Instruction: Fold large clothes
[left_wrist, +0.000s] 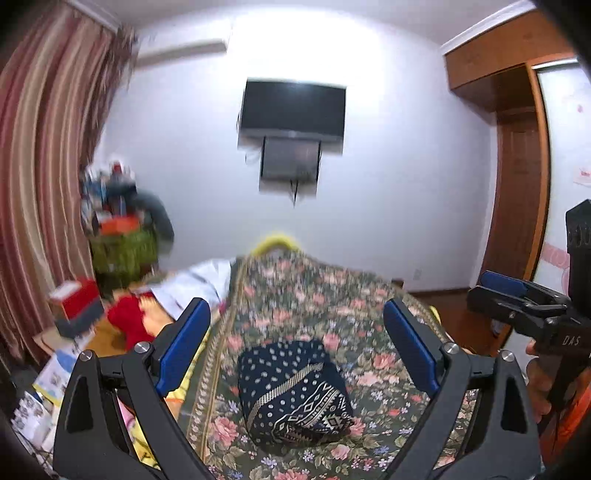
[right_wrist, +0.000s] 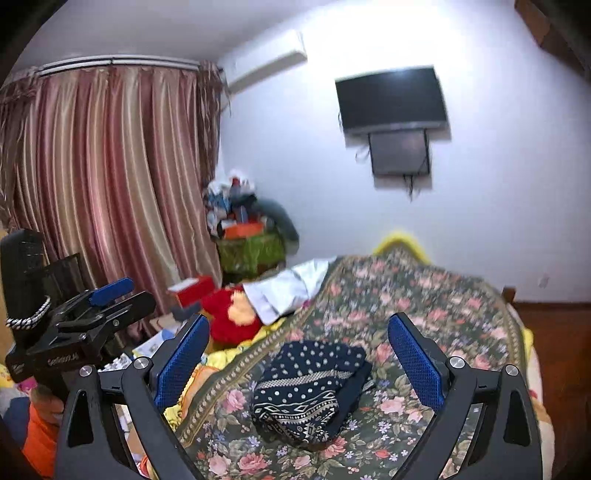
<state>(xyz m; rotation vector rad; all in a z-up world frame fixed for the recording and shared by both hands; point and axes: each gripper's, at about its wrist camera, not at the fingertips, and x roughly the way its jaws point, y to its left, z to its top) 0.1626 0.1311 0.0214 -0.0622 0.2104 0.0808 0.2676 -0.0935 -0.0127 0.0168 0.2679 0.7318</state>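
Both jaws spread and gripping nothing: left hand-held gripper (left_wrist: 295, 343) and right hand-held gripper (right_wrist: 297, 356) are hovering above folded navy patterned garment (left_wrist: 293, 391) lying on floral bedspread (left_wrist: 332, 295).

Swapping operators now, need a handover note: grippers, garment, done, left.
Left gripper: open, empty, raised above the bed.
Right gripper: open, empty, level with it.
Navy patterned garment: folded into a compact bundle on the floral bedspread, touching neither gripper.
Done: this fold looks complete.
Left: a white garment lies rumpled at the bed's far left edge beside a red plush toy; possibly next.
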